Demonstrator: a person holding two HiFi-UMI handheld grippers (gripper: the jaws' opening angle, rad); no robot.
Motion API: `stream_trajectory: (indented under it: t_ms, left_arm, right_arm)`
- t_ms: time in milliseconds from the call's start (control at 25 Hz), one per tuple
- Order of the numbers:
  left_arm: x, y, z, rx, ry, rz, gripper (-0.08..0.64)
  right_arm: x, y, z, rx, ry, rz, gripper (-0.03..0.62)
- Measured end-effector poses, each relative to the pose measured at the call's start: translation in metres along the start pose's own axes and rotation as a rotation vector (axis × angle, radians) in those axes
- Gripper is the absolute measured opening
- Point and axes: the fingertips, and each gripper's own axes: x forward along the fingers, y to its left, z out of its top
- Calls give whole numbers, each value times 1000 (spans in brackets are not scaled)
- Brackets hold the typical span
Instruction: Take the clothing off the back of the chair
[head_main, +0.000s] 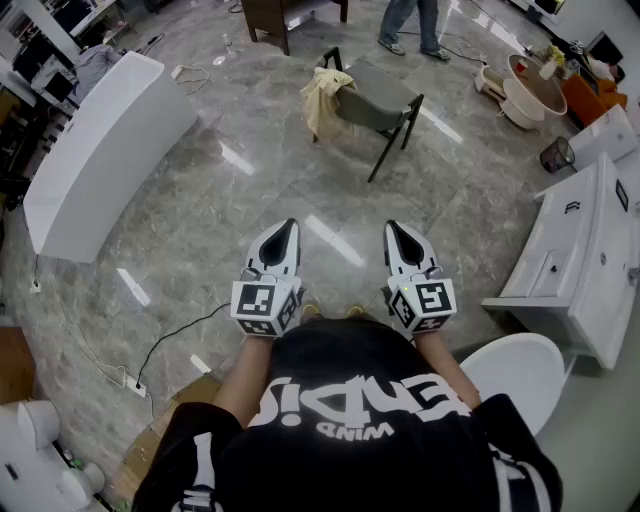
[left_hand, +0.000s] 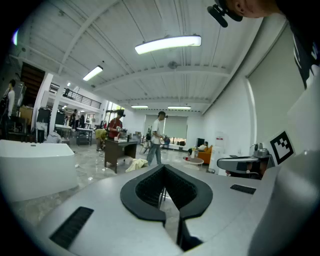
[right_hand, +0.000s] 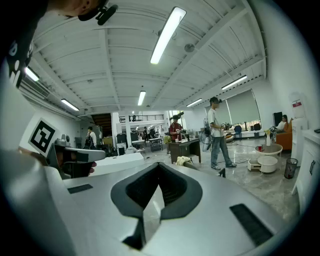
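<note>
Head view puts the clothing (head_main: 325, 100), a pale yellow garment, draped over the back of the chair (head_main: 385, 108), with its folds hanging down the outer side of that back. Both grippers are well apart from the chair, on its near side. The left gripper (head_main: 289, 226) and the right gripper (head_main: 393, 228) sit side by side and point roughly toward it. Each gripper view shows its dark jaws brought together at the tips with nothing between them, so neither carries anything.

The garment looks like light, limp cloth. It will likely sag and slide rather than keep a shape, and nothing about it seems fragile. The best hold appears to be the bunched fabric at the top of the chair's back, where several layers fold over the edge. Pinched there and lifted up and away from the chair, the hanging part should clear. A grip lower down risks dragging the cloth across the back and snagging a corner.
</note>
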Motion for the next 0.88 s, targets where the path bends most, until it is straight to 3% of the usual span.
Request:
stream_trajectory:
  t_ms: [480,880]
  left_arm:
    - [28,-24,-9,-24,0,38,15]
    - [85,8,-3,-27,-17,52,15]
  right_arm:
    - [-5,-38,-11,11,11,56,14]
    - [44,-78,-24,28,39,32,14]
